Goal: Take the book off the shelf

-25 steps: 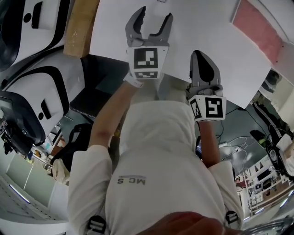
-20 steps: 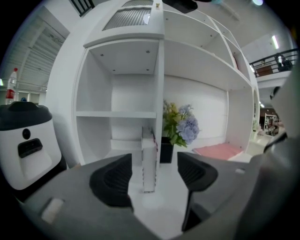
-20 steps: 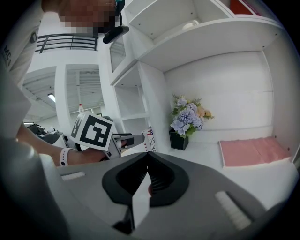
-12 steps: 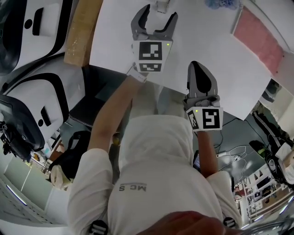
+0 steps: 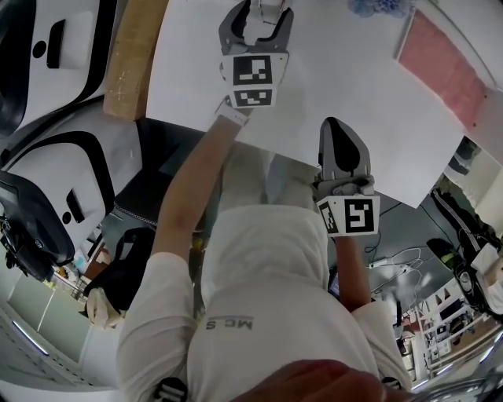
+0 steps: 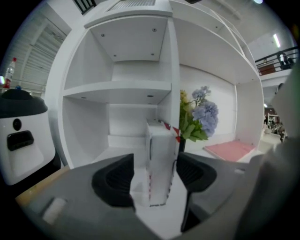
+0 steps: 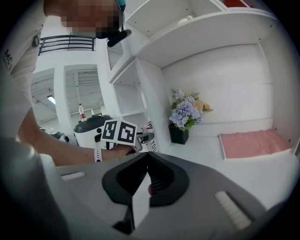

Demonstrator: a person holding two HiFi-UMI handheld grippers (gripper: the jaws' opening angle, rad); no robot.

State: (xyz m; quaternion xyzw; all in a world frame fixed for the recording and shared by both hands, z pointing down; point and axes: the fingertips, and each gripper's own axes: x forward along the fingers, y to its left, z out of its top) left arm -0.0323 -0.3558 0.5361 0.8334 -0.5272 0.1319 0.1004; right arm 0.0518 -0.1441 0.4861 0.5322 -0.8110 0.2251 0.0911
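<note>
Book [image 6: 159, 150] white, upright, red-trimmed, inside left tool [image 6: 154, 176], spread, just narrowing; right tool [image 7: 147, 176] clenched.

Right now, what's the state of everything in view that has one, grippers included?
book: upright on the shelf, not clamped.
left gripper: open, jaws have just been closing, book between them.
right gripper: shut, empty.
flower pot: upright.
pink mat: lying flat.
</note>
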